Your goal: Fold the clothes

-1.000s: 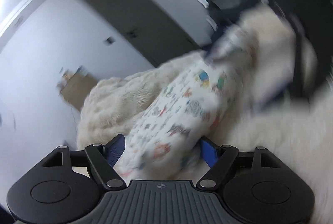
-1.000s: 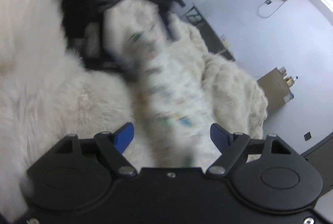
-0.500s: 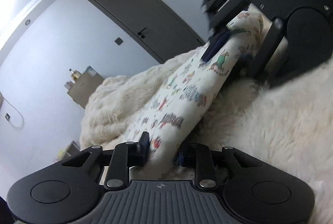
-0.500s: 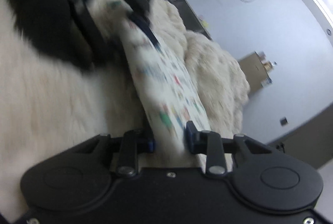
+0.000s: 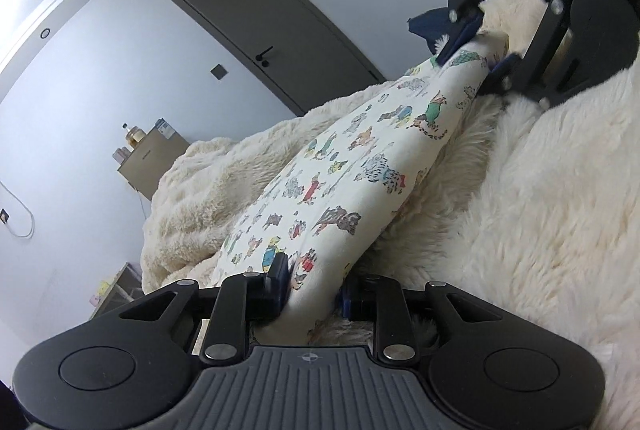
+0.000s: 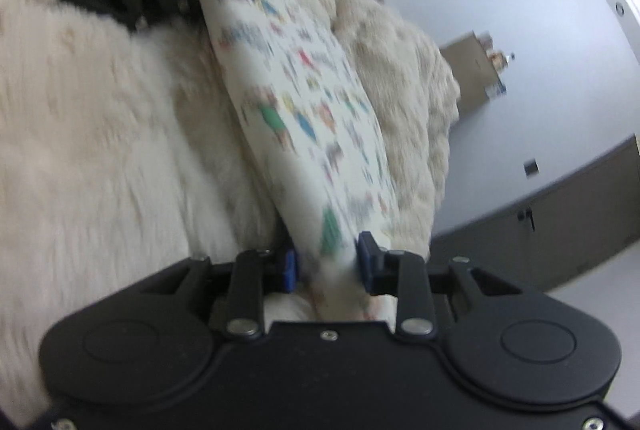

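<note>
Cotton garment [image 5: 352,186], animal print, no legible writing; fleece blanket [image 5: 224,190].

walls: pale blue-grey around you | door [image 5: 276,26]: dark grey, black handle | cabinet [image 5: 154,160]: brown, bottles on top | bed: shaggy cream blanket [image 5: 540,214]

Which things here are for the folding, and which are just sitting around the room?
For the folding:
printed garment, stretched between both grippers
left gripper, clamped on one end
right gripper, its jaws just eased a little, cloth between them

Just there:
fluffy cream blanket underneath
grey door
brown box with bottles
</note>
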The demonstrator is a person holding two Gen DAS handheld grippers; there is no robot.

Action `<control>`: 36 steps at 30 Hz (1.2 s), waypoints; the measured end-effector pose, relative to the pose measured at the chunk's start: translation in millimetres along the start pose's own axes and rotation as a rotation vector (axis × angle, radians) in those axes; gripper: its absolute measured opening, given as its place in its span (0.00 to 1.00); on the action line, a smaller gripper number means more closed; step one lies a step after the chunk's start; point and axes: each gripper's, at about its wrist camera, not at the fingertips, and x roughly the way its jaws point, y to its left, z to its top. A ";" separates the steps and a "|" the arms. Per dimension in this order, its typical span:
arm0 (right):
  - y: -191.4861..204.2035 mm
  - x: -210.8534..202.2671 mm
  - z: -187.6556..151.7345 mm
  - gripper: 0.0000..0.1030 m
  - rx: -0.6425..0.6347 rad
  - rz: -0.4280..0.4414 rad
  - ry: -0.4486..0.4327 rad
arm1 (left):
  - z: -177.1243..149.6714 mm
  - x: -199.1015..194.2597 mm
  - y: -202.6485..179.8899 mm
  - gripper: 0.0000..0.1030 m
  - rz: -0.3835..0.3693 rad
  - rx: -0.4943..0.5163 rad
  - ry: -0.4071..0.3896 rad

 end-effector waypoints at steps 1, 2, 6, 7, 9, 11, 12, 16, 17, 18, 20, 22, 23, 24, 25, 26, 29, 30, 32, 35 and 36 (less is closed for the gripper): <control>1.3 -3.5 0.7 0.41 -0.019 -0.019 -0.019 | 0.9 0.2 0.3 0.25 0.011 0.007 -0.002; 3.0 -6.4 1.9 0.49 -0.043 -0.038 -0.040 | 2.0 0.2 0.8 0.27 0.027 0.016 -0.006; 9.1 1.8 10.4 0.52 -0.129 -0.030 -0.102 | 8.7 4.0 5.5 0.35 0.070 0.052 -0.011; 10.0 8.4 12.5 0.52 -0.144 -0.018 -0.117 | 11.5 6.1 7.9 0.37 0.080 0.062 -0.009; 8.1 18.6 15.6 0.45 -0.155 0.013 -0.139 | 12.3 13.1 11.8 0.37 0.061 0.086 0.008; -0.9 25.6 17.2 0.34 -0.144 0.060 -0.139 | 11.8 19.5 14.8 0.36 0.035 0.105 0.025; -2.6 26.0 17.9 0.32 -0.143 0.064 -0.138 | 12.9 20.4 19.6 0.31 0.019 0.106 0.031; -33.8 21.9 28.5 0.25 -0.157 0.157 -0.139 | 22.7 22.7 51.8 0.15 -0.085 0.107 0.060; -47.6 15.2 36.3 0.24 -0.166 0.185 -0.149 | 25.4 22.1 59.8 0.15 -0.101 0.096 0.063; -53.6 8.2 40.0 0.23 -0.177 0.191 -0.155 | 32.0 16.6 80.0 0.14 -0.108 0.058 0.052; -85.9 -6.7 61.0 0.22 -0.214 0.193 -0.189 | 40.8 6.3 111.8 0.14 -0.108 0.013 0.037; -111.6 -24.0 81.7 0.22 -0.206 0.219 -0.227 | 44.0 -6.1 140.5 0.14 -0.110 -0.011 0.032; -126.7 -33.9 96.4 0.22 -0.205 0.242 -0.252 | 42.8 -15.2 159.2 0.14 -0.114 -0.025 0.037; -134.4 -38.4 104.7 0.22 -0.204 0.259 -0.268 | 41.6 -24.3 177.9 0.14 -0.118 -0.039 0.042; -144.7 -44.7 118.8 0.22 -0.200 0.293 -0.294 | 40.4 -33.4 196.6 0.14 -0.122 -0.052 0.048; -149.2 -46.4 133.7 0.22 -0.201 0.325 -0.315 | 34.9 -42.2 215.2 0.14 -0.127 -0.067 0.067; -151.8 -41.8 185.1 0.22 -0.216 0.420 -0.375 | 5.5 -60.9 257.3 0.14 -0.119 -0.087 0.156; -147.1 -35.1 205.7 0.22 -0.226 0.451 -0.395 | -10.8 -65.8 271.0 0.14 -0.098 -0.081 0.198; -137.0 -21.8 246.3 0.21 -0.245 0.508 -0.436 | -42.5 -70.2 291.4 0.14 -0.019 -0.053 0.275; -100.7 0.1 308.2 0.21 -0.258 0.473 -0.525 | -82.2 -77.6 302.8 0.14 0.140 0.070 0.343; -85.6 4.2 324.9 0.20 -0.253 0.435 -0.565 | -95.1 -80.3 303.9 0.14 0.194 0.122 0.357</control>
